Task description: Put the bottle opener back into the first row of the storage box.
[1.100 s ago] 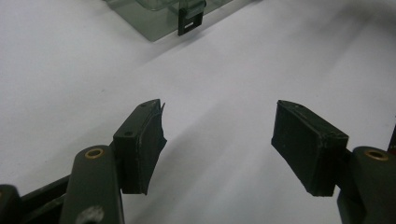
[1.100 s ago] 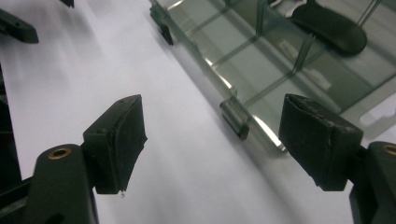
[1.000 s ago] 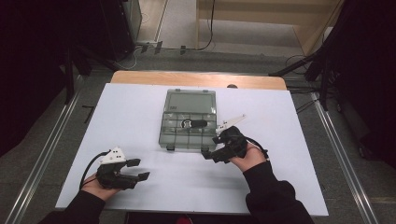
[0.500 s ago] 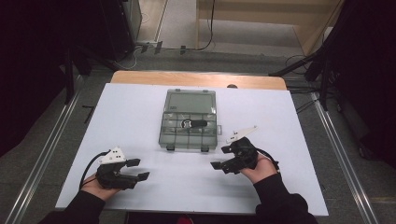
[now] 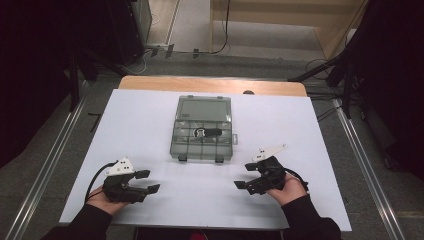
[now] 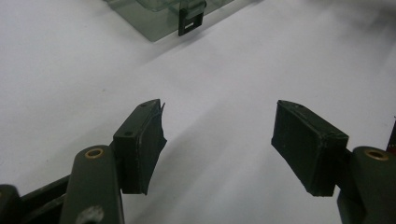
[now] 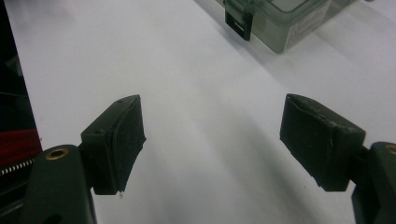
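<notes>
both the left gripper [image 5: 148, 181] and right gripper [image 5: 247, 176] gape wide, holding nothing. risk: the light compartment box [image 5: 202, 129] skids if one latch [image 5: 182, 158] gets nudged unevenly.

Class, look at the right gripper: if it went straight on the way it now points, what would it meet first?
Probably bare table. The right gripper, open and empty, points across the white top; the clear box and its black latch lie off to the right of that line, though depth is hard to judge.

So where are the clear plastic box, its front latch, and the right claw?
clear plastic box [image 5: 202, 107]: high view, on its lid.
front latch [image 6: 191, 22]: left gripper view, black clasp face.
right claw [image 5: 248, 175]: high view, between its tips.
</notes>
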Action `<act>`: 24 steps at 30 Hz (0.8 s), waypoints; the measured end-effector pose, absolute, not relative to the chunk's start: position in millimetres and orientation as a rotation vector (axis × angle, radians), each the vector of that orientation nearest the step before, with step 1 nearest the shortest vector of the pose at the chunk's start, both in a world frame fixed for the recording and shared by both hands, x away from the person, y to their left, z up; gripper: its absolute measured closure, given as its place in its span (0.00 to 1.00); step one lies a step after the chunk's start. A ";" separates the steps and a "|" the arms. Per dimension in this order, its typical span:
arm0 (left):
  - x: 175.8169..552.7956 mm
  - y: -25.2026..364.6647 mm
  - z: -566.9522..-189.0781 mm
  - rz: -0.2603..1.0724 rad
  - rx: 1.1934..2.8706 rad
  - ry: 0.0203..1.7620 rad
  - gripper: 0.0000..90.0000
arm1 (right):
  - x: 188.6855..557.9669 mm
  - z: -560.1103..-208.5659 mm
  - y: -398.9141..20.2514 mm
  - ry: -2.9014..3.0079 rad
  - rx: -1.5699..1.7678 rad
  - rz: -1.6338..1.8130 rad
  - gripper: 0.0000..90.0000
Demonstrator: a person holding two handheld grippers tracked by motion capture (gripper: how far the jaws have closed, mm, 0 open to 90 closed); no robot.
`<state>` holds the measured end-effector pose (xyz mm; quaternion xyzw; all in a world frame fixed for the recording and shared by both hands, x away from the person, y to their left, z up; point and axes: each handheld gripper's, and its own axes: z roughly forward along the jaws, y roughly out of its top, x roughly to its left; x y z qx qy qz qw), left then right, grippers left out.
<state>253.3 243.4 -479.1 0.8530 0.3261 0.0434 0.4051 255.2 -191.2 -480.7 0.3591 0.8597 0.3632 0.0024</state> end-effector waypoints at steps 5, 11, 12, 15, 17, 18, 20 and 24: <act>253.3 243.4 -479.2 0.110 2.155 0.822 0.37 | 250.1 -483.1 -201.7 2.686 1.117 1.151 0.25; 253.4 244.2 -479.1 0.110 2.162 0.822 0.37 | 243.9 -487.5 -212.3 2.672 1.139 1.156 0.25; 253.4 244.3 -479.2 0.110 2.164 0.821 0.37 | 242.8 -488.6 -214.2 2.669 1.141 1.159 0.25; 253.1 243.6 -479.4 0.109 2.165 0.818 0.37 | 238.6 -491.9 -219.7 2.652 1.150 1.178 0.25; 253.0 243.6 -479.4 0.109 2.168 0.817 0.37 | 235.8 -492.7 -223.5 2.641 1.154 1.182 0.25; 253.0 243.6 -479.5 0.108 2.169 0.818 0.37 | 234.2 -492.7 -225.3 2.642 1.163 1.183 0.25; 252.9 243.6 -479.5 0.107 2.169 0.817 0.37 | 231.8 -493.2 -229.3 2.631 1.174 1.180 0.25; 252.5 242.9 -480.0 0.107 2.171 0.817 0.37 | 227.4 -494.7 -238.2 2.618 1.209 1.172 0.25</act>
